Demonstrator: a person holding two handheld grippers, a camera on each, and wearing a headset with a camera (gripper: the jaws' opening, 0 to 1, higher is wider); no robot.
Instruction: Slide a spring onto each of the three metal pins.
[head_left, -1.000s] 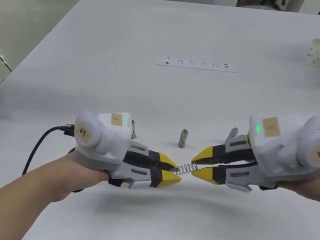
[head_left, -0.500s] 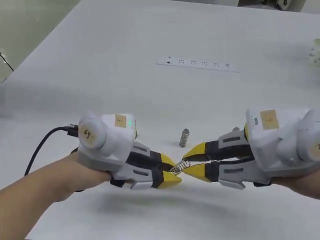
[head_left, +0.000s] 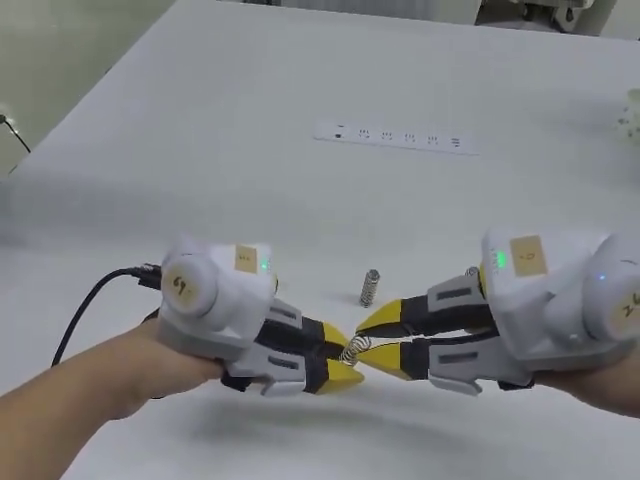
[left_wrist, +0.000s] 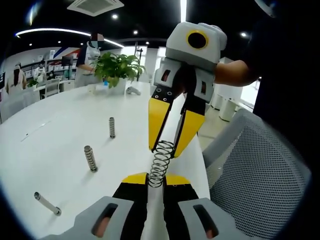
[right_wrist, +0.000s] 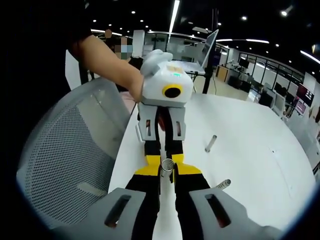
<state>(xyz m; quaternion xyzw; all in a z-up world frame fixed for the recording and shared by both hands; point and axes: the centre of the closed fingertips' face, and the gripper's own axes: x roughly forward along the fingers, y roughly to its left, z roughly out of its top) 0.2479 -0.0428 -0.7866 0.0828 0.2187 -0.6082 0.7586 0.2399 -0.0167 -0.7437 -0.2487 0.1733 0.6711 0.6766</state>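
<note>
1. The left tongs (left_wrist: 155, 180) are clamped on the near end of a spring (left_wrist: 161, 162). The spring juts out past their yellow tips and is held up off the bench (head_left: 250, 150).
2. The right tongs (left_wrist: 166, 151) meet them tip to tip. Their jaws are apart, with the spring's free end between the two yellow tips.
3. Beyond the tongs, two pins stand upright on the bench, each with a coil on it: the far pin (left_wrist: 112, 127) and the middle pin (left_wrist: 90, 158).
4. A bare pin (left_wrist: 46, 203) sits apart from those two, nearer the edge of the left gripper view.
5. A power strip (head_left: 395, 137) lies farther back on the bench.
6. A black cable (head_left: 90, 300) trails from the left tongs.
7. A mesh chair (left_wrist: 250, 170) stands beside the bench.
</note>
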